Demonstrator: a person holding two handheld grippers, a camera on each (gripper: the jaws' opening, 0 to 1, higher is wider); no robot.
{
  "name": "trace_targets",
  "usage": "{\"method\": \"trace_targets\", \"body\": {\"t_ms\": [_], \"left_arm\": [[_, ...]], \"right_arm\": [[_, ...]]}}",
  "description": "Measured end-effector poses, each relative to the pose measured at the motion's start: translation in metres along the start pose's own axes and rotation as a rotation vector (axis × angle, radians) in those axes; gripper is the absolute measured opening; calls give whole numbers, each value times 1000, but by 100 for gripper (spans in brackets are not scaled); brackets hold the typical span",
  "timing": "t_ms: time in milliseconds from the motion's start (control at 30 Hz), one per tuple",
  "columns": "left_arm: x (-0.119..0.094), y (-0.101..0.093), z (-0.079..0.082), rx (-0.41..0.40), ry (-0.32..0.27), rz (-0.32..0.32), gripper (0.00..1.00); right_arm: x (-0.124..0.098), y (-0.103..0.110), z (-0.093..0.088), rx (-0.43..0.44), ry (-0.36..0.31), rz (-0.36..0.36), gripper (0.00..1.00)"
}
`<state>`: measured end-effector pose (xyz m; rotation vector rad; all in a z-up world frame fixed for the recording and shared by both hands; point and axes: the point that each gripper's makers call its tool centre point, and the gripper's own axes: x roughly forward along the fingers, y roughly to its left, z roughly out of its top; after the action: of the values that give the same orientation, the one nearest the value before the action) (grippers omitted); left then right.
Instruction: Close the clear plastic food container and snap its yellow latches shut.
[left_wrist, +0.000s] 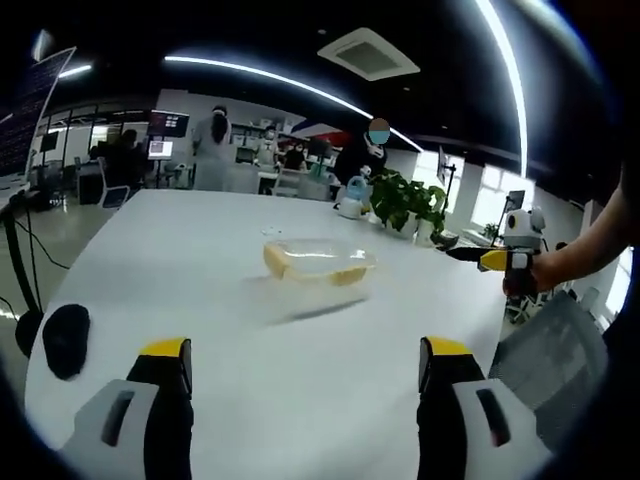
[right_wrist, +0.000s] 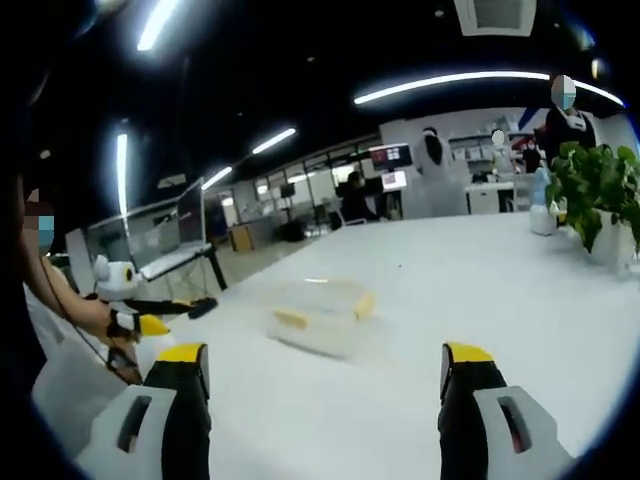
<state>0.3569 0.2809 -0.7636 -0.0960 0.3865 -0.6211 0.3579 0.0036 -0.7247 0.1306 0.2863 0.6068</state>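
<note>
A clear plastic food container (left_wrist: 318, 263) with yellow latches sits on the white table (left_wrist: 200, 250), its lid resting on top. My left gripper (left_wrist: 305, 365) is open, well short of it, with nothing between the jaws. The right gripper (left_wrist: 497, 260) comes in from the right of the left gripper view, held in a hand. In the right gripper view the same container (right_wrist: 320, 312) lies ahead on the table (right_wrist: 470, 290), a yellow latch (right_wrist: 364, 305) on its right end. My right gripper (right_wrist: 325, 375) is open and holds nothing. The left gripper (right_wrist: 150, 322) shows at left.
A black mouse (left_wrist: 65, 338) lies near the table's left edge. A potted plant (left_wrist: 408, 203) and a small pale bottle (left_wrist: 351, 196) stand at the far side; the plant (right_wrist: 598, 190) also sits at right. People and desks fill the office behind. A laptop on a stand (right_wrist: 185, 235) is off the table.
</note>
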Motion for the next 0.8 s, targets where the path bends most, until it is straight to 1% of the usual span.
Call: {"method": "trace_targets", "body": {"t_ms": [233,300,400,533,633,733,800], "left_arm": [[-4,-6,-2,3,-4,-13,96],[-6,-7,-3,22,1,-13,96],[-9,-5,-1,7,-11,-7,97],[-13,-8,-1,15,-17,-10,98],[-14,-12,-2,22,-18,-16,98],[-16,-19,-5,46,-11,-29,99],[-17,-27,-7,52,-9,-47,99]], "right_arm": [[-6,9,-6,-16,26,34,97],[-8,10,-7,-29,30,39,97],[-11,12,-6,-24,29,45,97],[-17,14,-10,-34,39,50,97],[-23,17,-16,-51,57,62,97],[-30,19,-18,-63,69,70,97],[-32,18,-17,-60,66,70,97]]}}
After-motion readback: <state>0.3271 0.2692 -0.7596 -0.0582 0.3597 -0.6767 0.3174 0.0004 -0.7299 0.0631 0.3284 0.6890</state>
